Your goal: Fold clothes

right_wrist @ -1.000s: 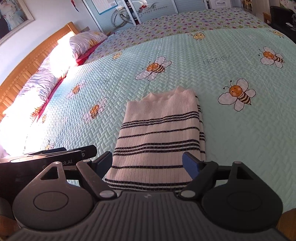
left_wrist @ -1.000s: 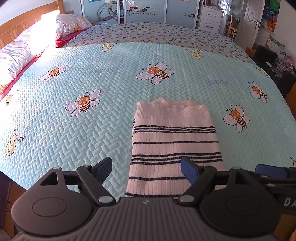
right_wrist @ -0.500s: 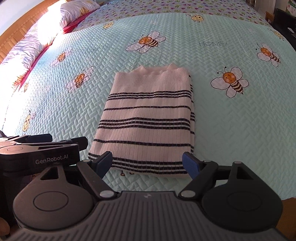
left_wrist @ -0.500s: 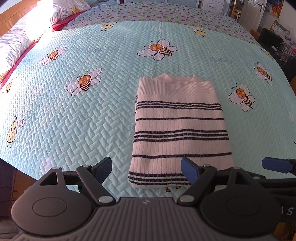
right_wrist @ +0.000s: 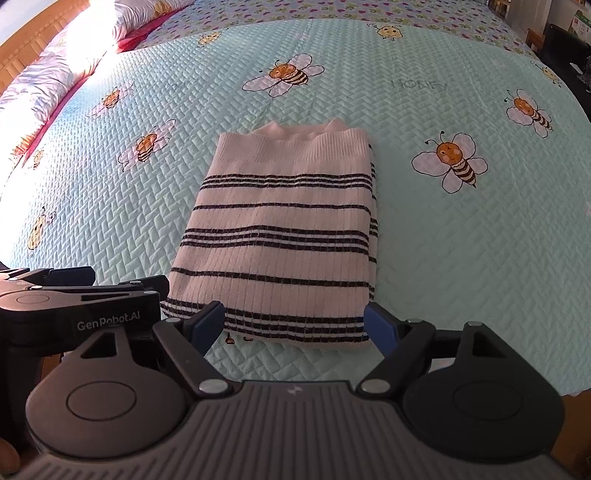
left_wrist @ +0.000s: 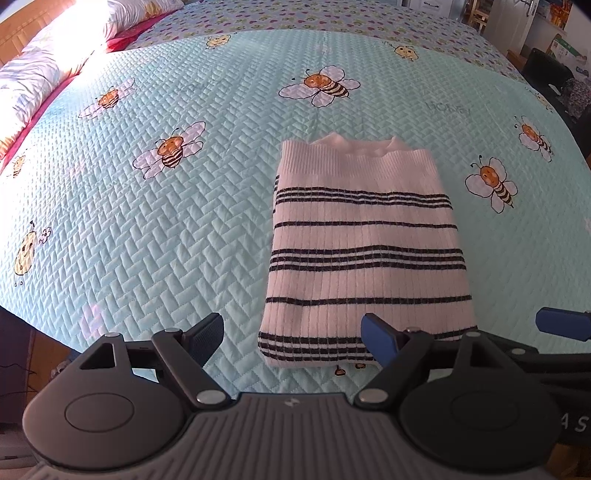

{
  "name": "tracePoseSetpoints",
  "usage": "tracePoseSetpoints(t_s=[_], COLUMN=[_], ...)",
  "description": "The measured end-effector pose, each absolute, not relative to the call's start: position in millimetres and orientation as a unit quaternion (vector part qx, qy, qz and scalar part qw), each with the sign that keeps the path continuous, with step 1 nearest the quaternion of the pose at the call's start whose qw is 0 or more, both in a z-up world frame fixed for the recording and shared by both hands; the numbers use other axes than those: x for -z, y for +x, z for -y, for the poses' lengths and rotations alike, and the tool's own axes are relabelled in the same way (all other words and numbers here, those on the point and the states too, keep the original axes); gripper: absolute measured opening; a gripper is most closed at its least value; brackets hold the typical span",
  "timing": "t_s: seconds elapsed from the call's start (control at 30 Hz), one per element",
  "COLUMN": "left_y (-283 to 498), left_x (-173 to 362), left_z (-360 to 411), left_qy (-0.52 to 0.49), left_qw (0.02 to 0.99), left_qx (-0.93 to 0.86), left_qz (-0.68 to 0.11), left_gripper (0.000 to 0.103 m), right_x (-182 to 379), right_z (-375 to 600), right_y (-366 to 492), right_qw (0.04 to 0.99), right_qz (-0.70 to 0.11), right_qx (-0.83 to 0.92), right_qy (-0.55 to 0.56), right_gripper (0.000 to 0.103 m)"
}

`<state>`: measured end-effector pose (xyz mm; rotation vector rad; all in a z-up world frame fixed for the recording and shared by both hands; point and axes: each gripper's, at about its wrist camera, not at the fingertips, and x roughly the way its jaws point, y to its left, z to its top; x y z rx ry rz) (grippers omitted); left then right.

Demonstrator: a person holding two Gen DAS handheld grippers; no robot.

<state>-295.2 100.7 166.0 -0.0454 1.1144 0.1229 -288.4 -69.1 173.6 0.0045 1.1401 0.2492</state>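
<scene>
Sweater (left_wrist: 364, 254), pale pink with dark stripes, lies folded into a neat rectangle on the bed (left_wrist: 155, 229), near its front edge, collar turned toward the far side. It rests flat on a light blue quilt (right_wrist: 461, 258) printed with cartoon bees, one bee (right_wrist: 452, 160) just to the right of the collar and another (left_wrist: 170, 149) to its left. The word "HONEY" is stitched faintly into the quilt beyond the garment.

Left gripper (left_wrist: 293, 338) hangs at the bed's front edge, its fingers (left_wrist: 376, 338) spread wide and holding nothing; the sweater's striped hem shows between them, with the right-hand finger in front of the hem's lower right part. Right gripper (right_wrist: 295, 325) sits just beside it, fingers (right_wrist: 380, 326) likewise wide apart and empty, framing the same hem from a little further right. From the right wrist view the left gripper's black body, marked "GenRobot.AI", shows at the left, near the hem's left corner; whether it touches the cloth cannot be told.

Pillows (left_wrist: 55, 59) in floral cases lie along the sunlit headboard (right_wrist: 22, 48) at the far left. A second, heart-patterned cover (left_wrist: 332, 18) stretches across the far side of the bed.
</scene>
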Motion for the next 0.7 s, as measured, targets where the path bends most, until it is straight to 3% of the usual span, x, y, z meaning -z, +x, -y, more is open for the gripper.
tracePoseSetpoints(t_s=[0.53, 0.7], left_y=[-289, -284], left_x=[-164, -159], left_z=[-104, -115], left_qy=[-0.035, -0.075], left_qw=[0.846, 0.846], left_qx=[-0.054, -0.028], left_qz=[-0.530, -0.527], left_gripper=[0.084, 0.084], right_x=[-173, -167], right_z=[67, 78], right_y=[-282, -273], right_qw=[0.832, 0.820], right_qz=[-0.542, -0.551], right_qx=[-0.120, -0.144], right_qy=[0.002, 0.055], right_gripper=[0.083, 0.083])
